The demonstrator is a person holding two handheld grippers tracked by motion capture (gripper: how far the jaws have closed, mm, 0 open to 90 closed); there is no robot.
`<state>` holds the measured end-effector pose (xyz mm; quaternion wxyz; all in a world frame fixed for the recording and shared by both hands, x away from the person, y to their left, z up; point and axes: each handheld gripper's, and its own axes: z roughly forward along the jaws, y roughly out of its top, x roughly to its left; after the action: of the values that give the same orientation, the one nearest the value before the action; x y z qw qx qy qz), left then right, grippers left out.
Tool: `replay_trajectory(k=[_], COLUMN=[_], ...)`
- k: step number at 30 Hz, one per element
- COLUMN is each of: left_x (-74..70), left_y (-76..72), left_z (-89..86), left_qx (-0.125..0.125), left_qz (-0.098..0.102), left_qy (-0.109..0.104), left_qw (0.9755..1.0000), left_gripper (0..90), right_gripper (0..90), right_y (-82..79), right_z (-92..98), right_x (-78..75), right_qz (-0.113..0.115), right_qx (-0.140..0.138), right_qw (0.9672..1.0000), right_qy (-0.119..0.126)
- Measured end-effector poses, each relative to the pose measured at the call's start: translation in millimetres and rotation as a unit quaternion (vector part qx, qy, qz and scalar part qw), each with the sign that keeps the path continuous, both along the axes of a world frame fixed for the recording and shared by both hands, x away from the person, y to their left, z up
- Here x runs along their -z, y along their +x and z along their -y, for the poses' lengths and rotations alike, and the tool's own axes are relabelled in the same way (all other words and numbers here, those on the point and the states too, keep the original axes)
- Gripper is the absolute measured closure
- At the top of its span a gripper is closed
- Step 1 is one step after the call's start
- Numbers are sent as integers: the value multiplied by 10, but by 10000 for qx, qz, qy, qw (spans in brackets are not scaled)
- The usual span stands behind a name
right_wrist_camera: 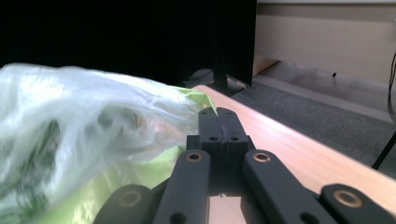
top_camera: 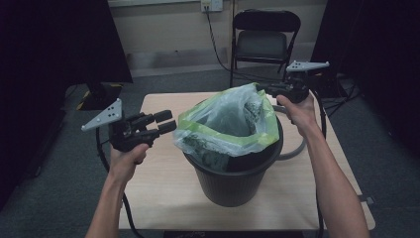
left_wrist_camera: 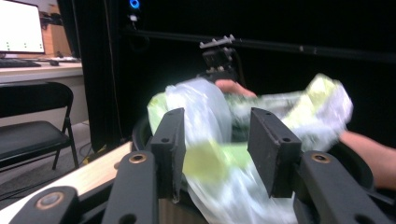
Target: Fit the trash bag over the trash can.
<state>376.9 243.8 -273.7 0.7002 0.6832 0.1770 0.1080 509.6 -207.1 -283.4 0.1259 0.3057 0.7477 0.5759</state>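
Bin liner (top_camera: 233, 124), a thin clear-and-green plastic bag, sits inside the black waste bin (top_camera: 233, 181) that stands on the wooden table (top_camera: 158, 183). The bag's mouth rises above the bin's rim and is bunched and uneven.

At the far right side of the bin's rim, the right gripper (top_camera: 265, 89) has its jaws pressed fully together on the edge of the bag; the right gripper view shows the closed tips (right_wrist_camera: 219, 122) against the green film.

Just left of the bin, the left gripper (top_camera: 166, 122) is held level, pointing at the bag. Its jaws stand apart, with blurred plastic between the pads (left_wrist_camera: 271, 149) and not pinched.

Beyond the bin stands a folding chair (top_camera: 265, 37).
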Motion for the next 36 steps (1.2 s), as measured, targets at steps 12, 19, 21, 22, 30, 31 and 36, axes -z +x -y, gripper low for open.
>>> replay_trajectory(k=[12,19,21,22,30,31,36], left_x=[161,223,221,232,281,284,309], left_y=[593,573,541,512,464,462,482], left_z=[327,232,193,160,89,91,95], left_qx=[-79,-212,-311,-403,-560,-571,-622], left_qz=[-868,-898,-852,-834,-771,-766,-764], left_qy=[525,406,503,603,584,559,495], left_qw=[9948,9949,9946,9939,9937,9939,9939], left_gripper=[446,893,892,892,891,888,883], right_gripper=[900,650,595,556,499,490,476], right_y=[218,169,74,20,-253,-253,-171], right_z=[-298,-295,-215,-182,-150,-172,-202], right_x=[-111,-138,-184,-213,-264,-251,-185], right_qz=[146,206,252,286,262,198,-58], right_qx=[-69,-24,2,73,-245,-296,-391], right_qw=[9999,9998,9996,9995,9994,9993,9991], right_qy=[-1,32,93,116,15,-75,-125])
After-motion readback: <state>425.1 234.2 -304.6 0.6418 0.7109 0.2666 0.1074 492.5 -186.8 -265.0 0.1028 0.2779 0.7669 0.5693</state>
